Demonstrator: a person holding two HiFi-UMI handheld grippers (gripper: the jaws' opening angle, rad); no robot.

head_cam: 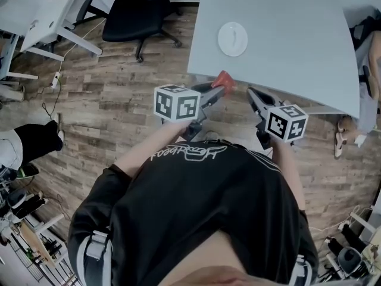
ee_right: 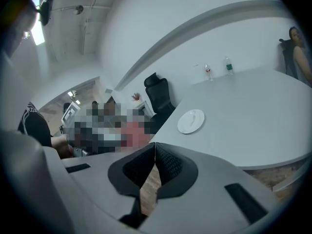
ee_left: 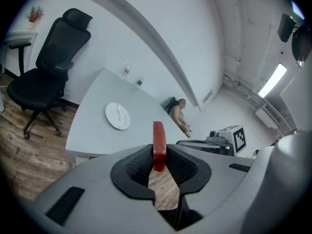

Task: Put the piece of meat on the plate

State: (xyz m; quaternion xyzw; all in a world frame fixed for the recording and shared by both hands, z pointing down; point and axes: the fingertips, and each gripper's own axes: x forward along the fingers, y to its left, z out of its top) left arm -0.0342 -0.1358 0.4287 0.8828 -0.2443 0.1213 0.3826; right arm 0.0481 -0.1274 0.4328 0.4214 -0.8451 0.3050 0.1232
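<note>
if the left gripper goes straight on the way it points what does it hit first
Likely the table, just right of the plate; the piece of meat in the left gripper would touch first. Depth is unclear.

White script print [head_cam: 189,152] on the black shirt [head_cam: 196,213] is not legible; no other lettering can be read.

An office: large pale meeting table [head_cam: 286,34], black swivel chair [head_cam: 134,14], desks.
</note>
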